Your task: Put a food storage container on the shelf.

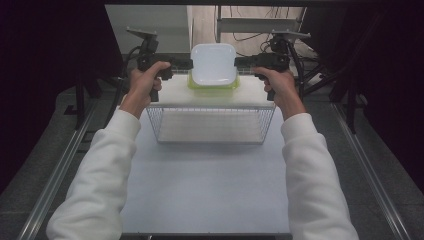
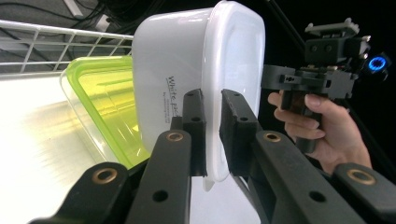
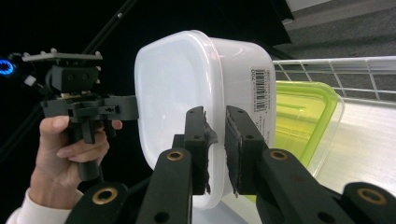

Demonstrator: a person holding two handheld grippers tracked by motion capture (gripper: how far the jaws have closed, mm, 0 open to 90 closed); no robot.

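At the upper centre, the left claw (image 1: 186, 64) and the right claw (image 1: 240, 62) each pinch the white container's (image 1: 213, 63) rim; it sits above the green-rimmed container (image 1: 212, 85).

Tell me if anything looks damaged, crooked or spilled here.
The pad on one jaw of the right gripper looks torn, with a ragged edge curling away where it pinches the white tub's rim. Otherwise the tub sits level above the green-rimmed container, and nothing is spilled.
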